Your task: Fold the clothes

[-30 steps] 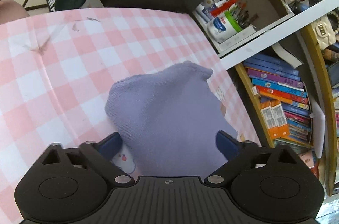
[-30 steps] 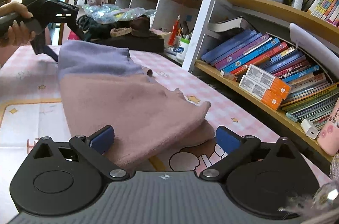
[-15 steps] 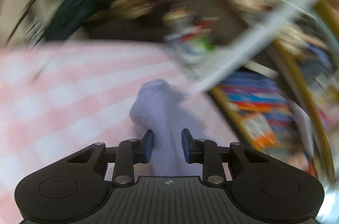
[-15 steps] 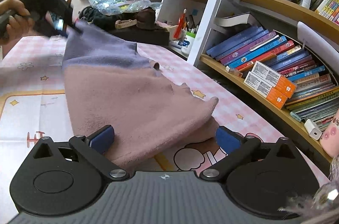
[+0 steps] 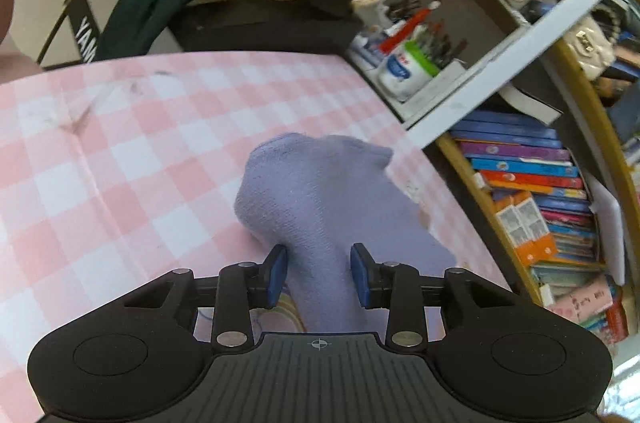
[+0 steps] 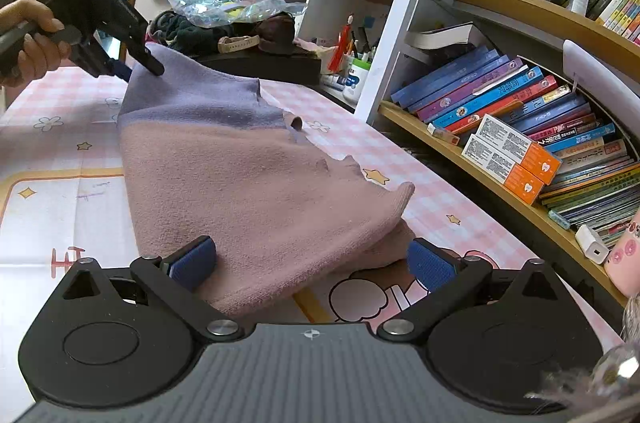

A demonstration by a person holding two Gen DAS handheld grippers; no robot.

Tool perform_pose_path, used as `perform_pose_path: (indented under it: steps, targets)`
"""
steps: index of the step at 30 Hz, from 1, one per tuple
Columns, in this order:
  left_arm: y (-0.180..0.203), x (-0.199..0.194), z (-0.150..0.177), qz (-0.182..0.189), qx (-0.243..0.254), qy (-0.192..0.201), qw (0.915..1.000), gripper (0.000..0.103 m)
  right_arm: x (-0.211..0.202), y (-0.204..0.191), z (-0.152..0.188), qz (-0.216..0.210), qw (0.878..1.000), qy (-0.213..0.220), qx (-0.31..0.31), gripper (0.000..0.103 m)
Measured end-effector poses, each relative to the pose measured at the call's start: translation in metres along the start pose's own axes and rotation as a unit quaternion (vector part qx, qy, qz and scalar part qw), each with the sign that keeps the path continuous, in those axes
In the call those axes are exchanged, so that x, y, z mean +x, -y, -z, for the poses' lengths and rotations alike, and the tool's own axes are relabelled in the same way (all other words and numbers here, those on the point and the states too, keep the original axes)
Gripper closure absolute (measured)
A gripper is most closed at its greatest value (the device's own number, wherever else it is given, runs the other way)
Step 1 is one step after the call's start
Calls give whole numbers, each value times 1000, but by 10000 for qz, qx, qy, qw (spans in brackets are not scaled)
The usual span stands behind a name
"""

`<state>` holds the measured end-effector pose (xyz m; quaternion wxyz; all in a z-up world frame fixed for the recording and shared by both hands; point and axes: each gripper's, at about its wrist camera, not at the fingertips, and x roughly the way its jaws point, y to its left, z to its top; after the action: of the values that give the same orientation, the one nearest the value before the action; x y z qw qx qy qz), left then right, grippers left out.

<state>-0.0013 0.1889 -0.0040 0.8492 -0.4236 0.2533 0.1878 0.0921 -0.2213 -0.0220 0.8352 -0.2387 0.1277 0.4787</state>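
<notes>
Left jaws: the left gripper [image 5: 319, 275] is opening slightly, pads still pinching the lilac end of the garment [image 6: 240, 175].
Right jaws: the right gripper [image 6: 312, 263] is standing wide, gripping nothing; pink hem lying between.
Garment: lying on the desk [image 5: 120, 151], far end lifted.
Progress: folding is only beginning.

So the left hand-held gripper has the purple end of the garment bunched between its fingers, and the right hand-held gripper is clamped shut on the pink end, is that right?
Not quite. The right hand-held gripper is not clamped: the right wrist view shows its jaws spread wide, with the pink end of the garment lying loose between them. The left hand-held gripper does have the purple end bunched between its fingers, though its jaws are opening slightly.
</notes>
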Motion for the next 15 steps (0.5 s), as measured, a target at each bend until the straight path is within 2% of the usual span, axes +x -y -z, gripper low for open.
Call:
perform_pose_path:
  steps: [3,5,8,10,11,12,13,15]
  targets:
    - [-4,7,2,-239,-101,-49,9997,69,0,0,0,1,10000,0,0,0]
    - [-3,9,2,-267,-97,-8,9996,67,0,-1,0,-3,10000,0,0,0]
    - [-1,11,1,-200,-99,18,9997,59,0,-1,0,-21,10000,-4,-1,0]
    - [1,11,2,-79,-53,43,9999,44,1,-1,1,-22,10000,-5,-1,0]
    - [4,12,3,-109,68,66,9999,41,1,-1,1,-22,10000,-5,0,0]
    - [11,11,5,-235,284,105,9993,27,1,-1,1,-22,10000,-5,0,0]
    - [17,11,7,-424,474,143,9979,0,1,-1,1,-21,10000,-5,-1,0]
    - [26,12,9,-899,643,197,9937,0,1,-1,0,-20,10000,-5,-2,0]
